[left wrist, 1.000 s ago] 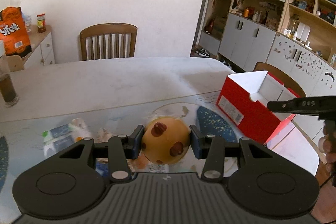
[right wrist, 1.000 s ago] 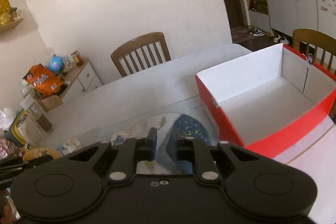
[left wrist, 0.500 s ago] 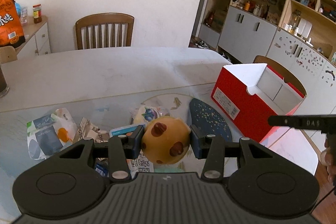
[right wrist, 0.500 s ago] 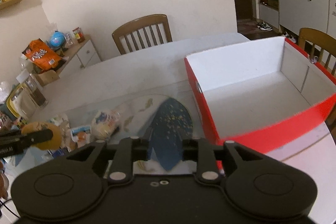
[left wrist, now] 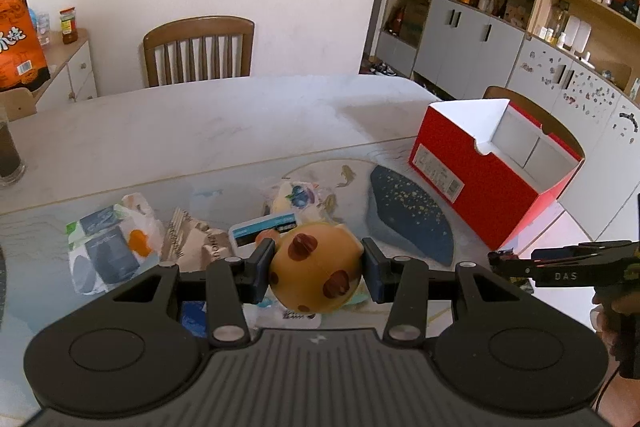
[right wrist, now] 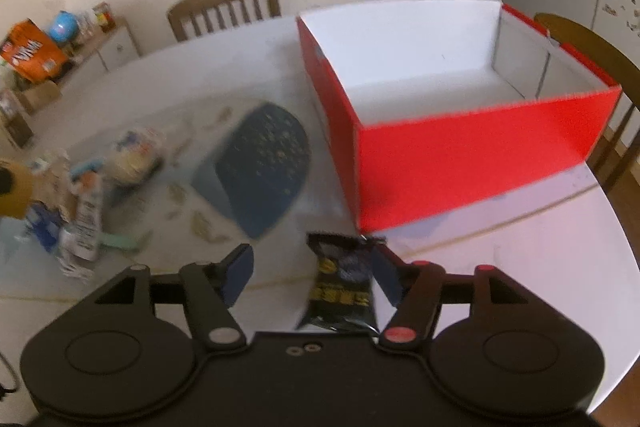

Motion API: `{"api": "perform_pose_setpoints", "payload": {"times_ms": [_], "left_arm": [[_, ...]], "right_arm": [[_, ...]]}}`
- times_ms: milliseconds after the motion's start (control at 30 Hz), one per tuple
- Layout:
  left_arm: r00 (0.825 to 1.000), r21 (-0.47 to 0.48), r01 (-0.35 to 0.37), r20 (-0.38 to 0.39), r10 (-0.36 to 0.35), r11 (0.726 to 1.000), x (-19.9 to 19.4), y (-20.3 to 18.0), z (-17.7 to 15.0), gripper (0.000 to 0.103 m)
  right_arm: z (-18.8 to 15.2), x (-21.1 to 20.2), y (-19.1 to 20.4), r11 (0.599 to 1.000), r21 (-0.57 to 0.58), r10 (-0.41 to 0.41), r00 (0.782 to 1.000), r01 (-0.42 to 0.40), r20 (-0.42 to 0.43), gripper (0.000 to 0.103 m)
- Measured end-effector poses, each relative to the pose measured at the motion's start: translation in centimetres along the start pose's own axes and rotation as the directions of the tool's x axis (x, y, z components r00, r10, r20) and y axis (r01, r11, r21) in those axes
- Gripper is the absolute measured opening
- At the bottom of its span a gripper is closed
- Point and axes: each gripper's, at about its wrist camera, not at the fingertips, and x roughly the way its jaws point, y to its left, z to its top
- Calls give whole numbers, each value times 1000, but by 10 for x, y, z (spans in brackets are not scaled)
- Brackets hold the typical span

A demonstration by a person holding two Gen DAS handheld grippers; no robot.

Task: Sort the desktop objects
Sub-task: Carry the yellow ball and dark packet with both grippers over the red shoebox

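- Left gripper (left wrist: pixel 318 269) clamped on a round yellow-tan ball with brown spots (left wrist: pixel 316 267), held up over the table (left wrist: pixel 200 123), jaws snug on both sides.
- Right gripper (right wrist: pixel 312 277) with jaws wide apart; black snack packet with yellow print (right wrist: pixel 342 285) sitting between them, maybe touching the right pad, too blurry to call.
- Open red cardboard box with white inside (right wrist: pixel 476 147) just beyond, nothing visible inside.
- Pile of small wrappers (left wrist: pixel 116 243) and a dark blue speckled mat (left wrist: pixel 410 215) lying on the table.

The left gripper (left wrist: pixel 316 269) is made of black plastic with two round discs, silver screws and dark blue pads. On the right gripper (right wrist: pixel 312 275), one red screw is seen. White letters "DAS" are printed on its side.
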Motion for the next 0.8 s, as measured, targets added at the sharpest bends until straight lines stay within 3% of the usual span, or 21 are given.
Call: {"api": "perform_pose_setpoints", "payload": {"times_ms": [300, 533, 800], "left_arm": [[1000, 0, -17, -12, 17, 1000, -5, 6, -5, 44], [1000, 5, -13, -13, 13, 1000, -5, 3, -5, 44], [1000, 18, 2, -12, -2, 1000, -2, -5, -2, 44]], "right_arm": [[-10, 19, -3, 999, -9, -36, 999, 35, -38, 57], [-9, 22, -4, 999, -28, -47, 998, 45, -50, 40], [-7, 15, -9, 999, -17, -43, 998, 42, -48, 33]]}}
